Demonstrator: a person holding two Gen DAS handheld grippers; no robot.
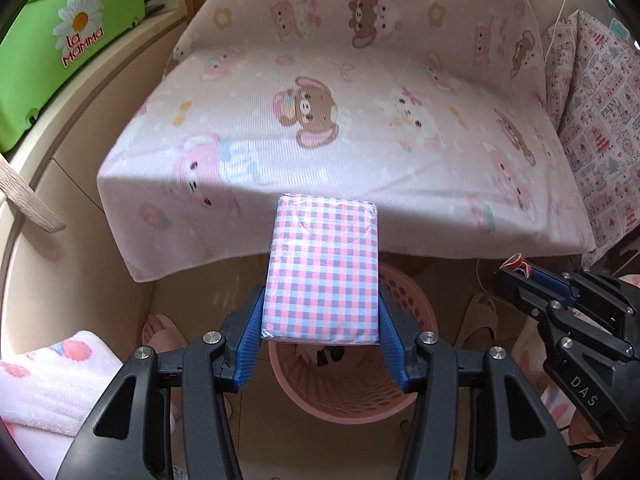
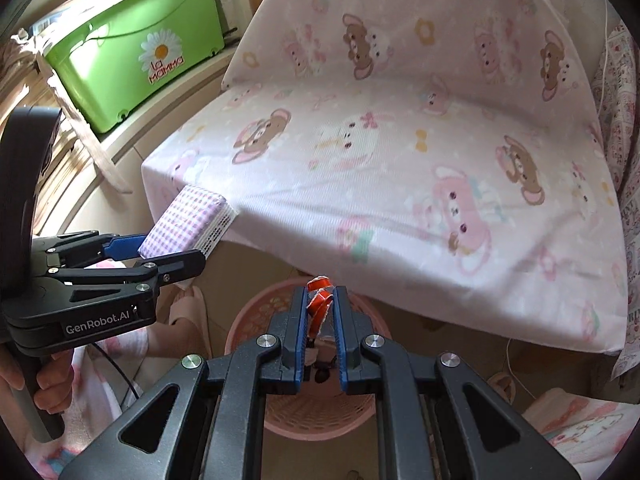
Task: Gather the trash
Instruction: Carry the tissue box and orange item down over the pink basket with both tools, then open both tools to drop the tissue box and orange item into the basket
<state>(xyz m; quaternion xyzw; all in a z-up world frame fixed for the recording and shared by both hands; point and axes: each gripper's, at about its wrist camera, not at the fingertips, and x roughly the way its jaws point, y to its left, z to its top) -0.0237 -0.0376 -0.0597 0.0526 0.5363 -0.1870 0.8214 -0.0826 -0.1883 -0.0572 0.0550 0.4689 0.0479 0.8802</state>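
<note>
Both loads hang above the pink basket (image 1: pixel 344 396); left gripper (image 1: pixel 320 316) clamps the checked tissue pack (image 1: pixel 322 268) lengthwise; right gripper (image 2: pixel 320 312) pinches a red wrapper (image 2: pixel 319 303)

Green tub (image 2: pixel 132 48) beside cartoon-print sheet (image 2: pixel 400 140)

a flat packet (image 1: pixel 324 268) wrapped in pink, blue and white checks is held up off the floor, pinched at its two long sides, its far end tilted toward the draped edge above. a small crumpled red and white wrapper (image 2: pixel 320 306) is pinched upright. below both stands a round pink perforated basket (image 1: pixel 404 396), open at the top, with some scraps already inside.
</note>
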